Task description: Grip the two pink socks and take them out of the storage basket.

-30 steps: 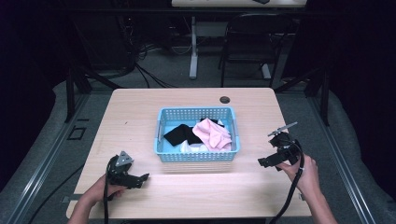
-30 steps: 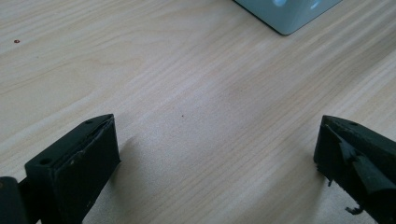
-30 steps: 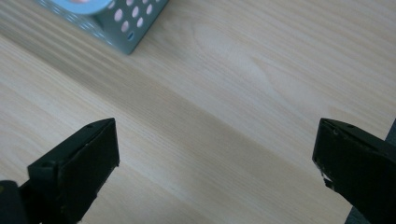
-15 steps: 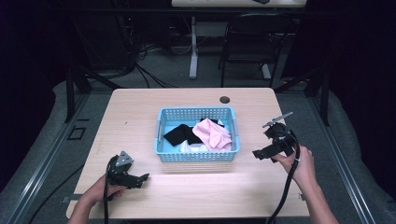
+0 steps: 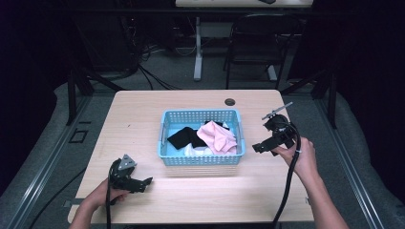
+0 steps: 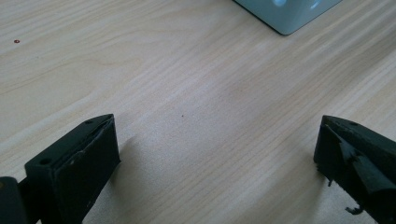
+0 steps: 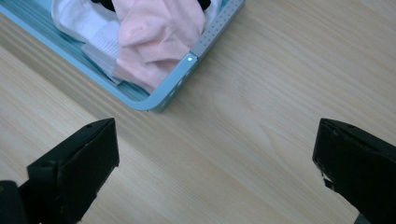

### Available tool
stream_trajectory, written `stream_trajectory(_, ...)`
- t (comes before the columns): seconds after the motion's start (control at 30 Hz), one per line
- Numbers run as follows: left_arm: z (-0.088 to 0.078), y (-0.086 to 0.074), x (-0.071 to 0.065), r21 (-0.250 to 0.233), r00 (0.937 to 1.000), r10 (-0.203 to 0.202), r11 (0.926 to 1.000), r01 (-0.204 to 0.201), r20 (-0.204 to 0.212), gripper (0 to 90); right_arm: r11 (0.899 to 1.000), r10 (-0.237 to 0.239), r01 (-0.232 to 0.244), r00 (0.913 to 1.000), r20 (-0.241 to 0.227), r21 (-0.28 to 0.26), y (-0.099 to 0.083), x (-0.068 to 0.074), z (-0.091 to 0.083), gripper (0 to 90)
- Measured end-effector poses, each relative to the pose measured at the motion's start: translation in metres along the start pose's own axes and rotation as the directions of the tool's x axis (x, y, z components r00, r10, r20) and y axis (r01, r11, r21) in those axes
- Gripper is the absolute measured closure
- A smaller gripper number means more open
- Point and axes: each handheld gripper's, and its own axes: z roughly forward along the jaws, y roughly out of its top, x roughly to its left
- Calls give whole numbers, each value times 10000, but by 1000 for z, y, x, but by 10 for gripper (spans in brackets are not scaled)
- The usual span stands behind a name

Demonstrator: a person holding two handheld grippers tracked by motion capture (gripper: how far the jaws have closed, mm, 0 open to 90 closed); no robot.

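- Left gripper (image 5: 143,182) is resting on the pale wooden worktop (image 5: 143,114), jaws released.
- Right gripper (image 5: 260,147) is hovering beside the light-blue perforated plastic basket (image 5: 200,160) containing pink (image 5: 217,137), black and white cloths, jaws released.

The counter (image 5: 143,119) looks like pale wood with a fine straight grain and a smooth, faintly shiny finish. The blue basket (image 7: 180,79) appears to be moulded plastic, its wall perforated with small holes and slightly glossy. Inside it lie soft matt cloths: a pink cloth (image 7: 159,32), a ribbed white cloth (image 7: 88,28) and a black cloth (image 5: 184,137). The grippers' fingers (image 6: 79,168) are matt black, scuffed at the edges.
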Motion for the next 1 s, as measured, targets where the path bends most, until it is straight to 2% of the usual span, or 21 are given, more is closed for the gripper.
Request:
stream_trajectory(0.1,0,0,0,-2,10000,1,10000,-1,0,0,9998,-133,134,9999,-59,130,4,0,-1,0)
stream_trajectory(0.23,0,0,0,6,10000,29,10000,-29,-4,0,10000,-52,51,9999,-120,-85,12,1,0,1)
stream_trajectory(0.57,0,0,0,3,10000,2,10000,-2,1,0,9987,-446,455,9984,-360,238,41,13,9,0)
stream_trajectory(0.8,0,0,0,2,10000,16,10000,-16,-2,0,9951,-858,884,9946,-579,450,69,27,22,1)
stream_trajectory(1.0,0,0,0,2,10000,-1,10000,1,4,0,9924,-991,1041,9922,-755,654,83,34,37,1)
